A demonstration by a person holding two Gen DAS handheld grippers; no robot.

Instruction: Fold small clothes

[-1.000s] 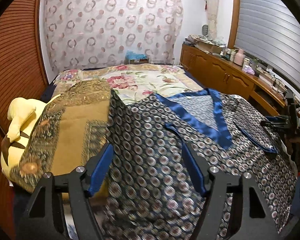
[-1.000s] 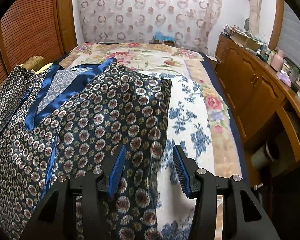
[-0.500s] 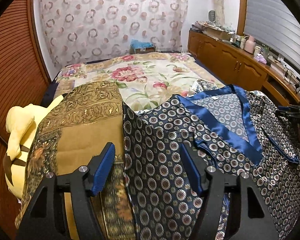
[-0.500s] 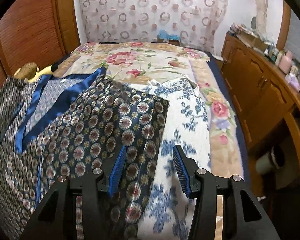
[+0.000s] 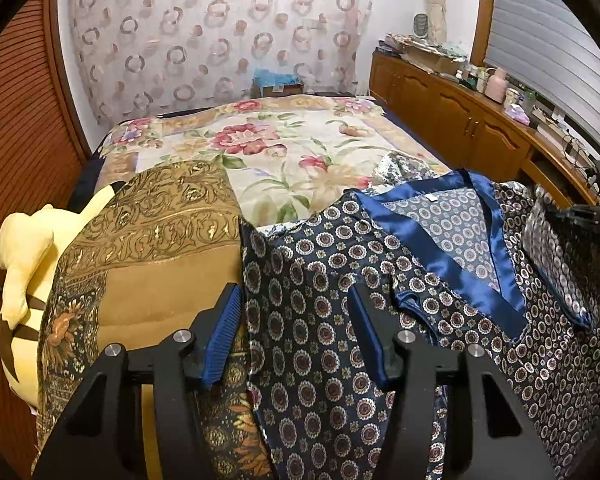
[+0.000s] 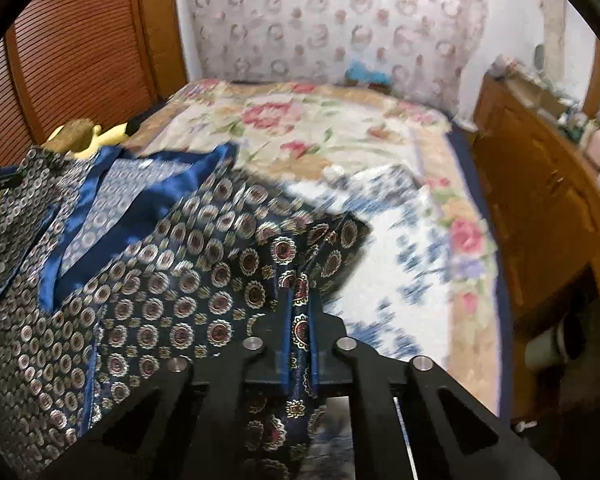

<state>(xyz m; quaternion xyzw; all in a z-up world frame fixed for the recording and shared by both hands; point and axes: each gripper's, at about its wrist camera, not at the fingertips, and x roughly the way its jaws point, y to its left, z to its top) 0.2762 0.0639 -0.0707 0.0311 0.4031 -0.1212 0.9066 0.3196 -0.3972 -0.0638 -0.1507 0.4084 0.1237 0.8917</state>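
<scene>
The top (image 5: 452, 280) lay spread flat across the near end of the bed (image 5: 284, 148), collar open, no fold made yet. The right hand-held gripper (image 6: 300, 320) had just clamped tight on a bunched edge of it — that corner was secured. The left hand-held gripper (image 5: 296, 332) was closing too, jaws straddling the other edge, beside the brown cloth (image 5: 152, 264), pads not yet pressing. Judging by that, folding had barely begun: grip, lift and fold-over all remained.
</scene>
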